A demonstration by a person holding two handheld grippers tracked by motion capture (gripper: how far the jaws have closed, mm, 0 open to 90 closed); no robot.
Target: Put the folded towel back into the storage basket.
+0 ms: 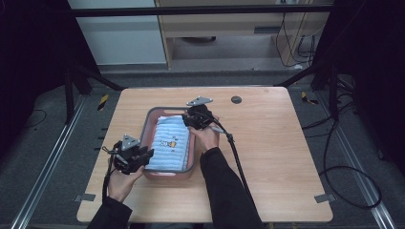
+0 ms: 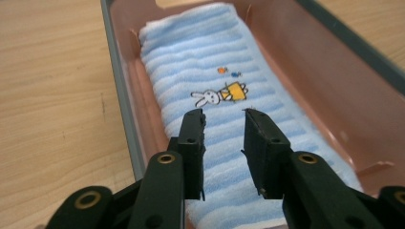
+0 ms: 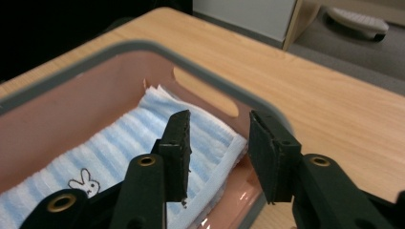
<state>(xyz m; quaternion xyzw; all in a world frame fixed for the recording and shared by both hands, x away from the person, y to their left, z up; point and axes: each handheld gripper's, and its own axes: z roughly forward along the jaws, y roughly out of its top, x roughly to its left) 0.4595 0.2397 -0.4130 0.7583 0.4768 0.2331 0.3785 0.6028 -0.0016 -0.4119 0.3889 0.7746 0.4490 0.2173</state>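
We find no letters, numbers or brand names that can be read anywhere. The nearest thing to a sign is a small embroidered picture on the blue striped towel: a white rabbit lying beside a yellow shape, with two tiny orange and blue marks just above it. We see the same rabbit in the right gripper view, again without lettering. At the worktop's far edge sits a dark round disc, too small for us to read.
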